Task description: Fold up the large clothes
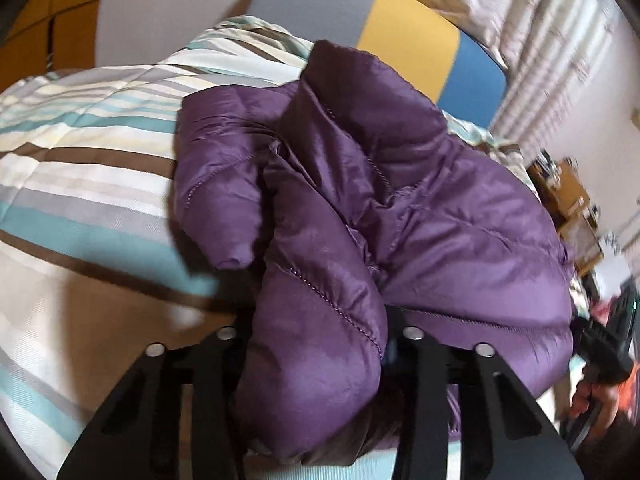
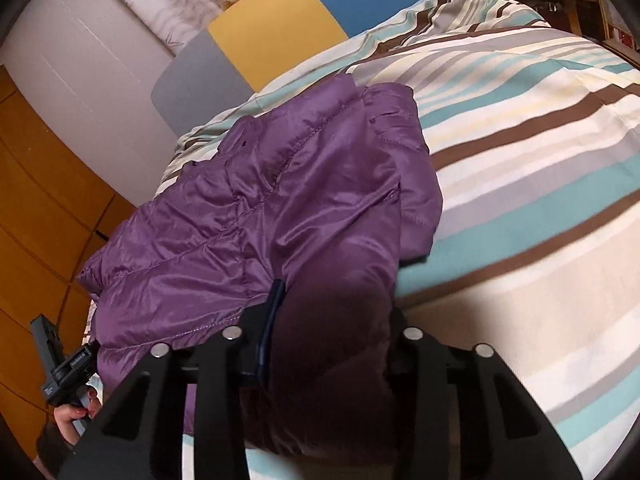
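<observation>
A purple quilted puffer jacket (image 1: 400, 208) lies bunched on a striped bedspread (image 1: 80, 168). My left gripper (image 1: 316, 344) is shut on a thick fold of the jacket, which bulges up between its black fingers. In the right wrist view the same jacket (image 2: 256, 208) spreads away to the left. My right gripper (image 2: 328, 344) is shut on another padded fold of it near the hem. Both folds are lifted off the bed. Each view shows the other hand-held gripper at its edge, the right one (image 1: 600, 356) and the left one (image 2: 64, 368).
The bedspread (image 2: 520, 184) has teal, brown, grey and cream stripes. A headboard with grey, yellow (image 2: 276, 28) and blue panels stands at the far end. Curtains hang behind it. Wooden wardrobe doors (image 2: 40, 184) are at the left. A cluttered wooden shelf (image 1: 572, 200) stands at the right.
</observation>
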The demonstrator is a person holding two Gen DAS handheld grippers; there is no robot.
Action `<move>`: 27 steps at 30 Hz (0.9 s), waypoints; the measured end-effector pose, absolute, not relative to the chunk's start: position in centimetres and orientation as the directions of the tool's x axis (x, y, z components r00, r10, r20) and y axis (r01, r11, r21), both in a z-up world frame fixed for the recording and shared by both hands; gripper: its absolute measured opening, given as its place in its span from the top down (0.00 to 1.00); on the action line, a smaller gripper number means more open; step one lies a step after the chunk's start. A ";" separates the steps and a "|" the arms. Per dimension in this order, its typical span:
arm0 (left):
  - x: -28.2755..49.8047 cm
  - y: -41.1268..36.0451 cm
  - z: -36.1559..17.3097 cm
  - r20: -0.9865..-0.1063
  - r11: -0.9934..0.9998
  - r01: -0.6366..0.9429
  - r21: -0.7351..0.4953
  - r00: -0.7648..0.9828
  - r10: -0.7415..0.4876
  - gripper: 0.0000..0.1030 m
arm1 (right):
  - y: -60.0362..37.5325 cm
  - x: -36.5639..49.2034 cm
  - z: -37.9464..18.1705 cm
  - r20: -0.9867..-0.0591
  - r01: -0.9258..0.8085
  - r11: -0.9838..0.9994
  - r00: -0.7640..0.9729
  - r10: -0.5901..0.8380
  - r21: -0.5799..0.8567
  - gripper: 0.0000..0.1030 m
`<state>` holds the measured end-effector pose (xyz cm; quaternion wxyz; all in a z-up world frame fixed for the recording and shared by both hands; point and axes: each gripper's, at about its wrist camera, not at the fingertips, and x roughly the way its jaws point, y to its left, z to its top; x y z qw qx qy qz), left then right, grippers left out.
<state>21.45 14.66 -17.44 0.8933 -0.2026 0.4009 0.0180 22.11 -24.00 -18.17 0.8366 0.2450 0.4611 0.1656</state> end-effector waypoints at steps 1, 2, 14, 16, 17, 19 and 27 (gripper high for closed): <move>21.0 14.6 -17.4 -0.724 0.918 -0.188 -0.350 0.676 -0.138 0.65 | -24.1 21.8 -18.1 -0.690 -0.052 0.824 0.518 0.505 0.564 0.68; 20.6 14.6 -17.5 -0.723 0.917 -0.185 -0.354 0.675 -0.143 0.65 | -24.2 21.4 -18.0 -0.690 -0.053 0.823 0.515 0.508 0.566 0.68; 11.1 12.0 -17.5 -0.709 0.905 -0.101 -0.413 0.659 -0.250 0.66 | -27.6 13.1 -16.3 -0.691 -0.111 0.812 0.467 0.552 0.574 0.69; 9.3 11.9 -17.7 -0.704 0.898 -0.099 -0.428 0.660 -0.263 0.66 | -28.0 11.5 -16.0 -0.698 -0.126 0.814 0.452 0.556 0.567 0.69; 8.6 11.8 -17.8 -0.702 0.895 -0.099 -0.436 0.660 -0.269 0.66 | -28.1 10.9 -15.9 -0.700 -0.130 0.815 0.448 0.557 0.565 0.69; 7.0 11.5 -17.8 -0.698 0.887 -0.102 -0.450 0.660 -0.278 0.66 | -28.5 9.2 -15.6 -0.706 -0.142 0.815 0.432 0.561 0.561 0.69; 2.9 10.3 -15.8 -0.671 0.916 -0.080 -0.393 0.706 -0.226 0.41 | -29.6 7.1 -14.4 -0.725 -0.154 0.848 0.455 0.517 0.508 0.48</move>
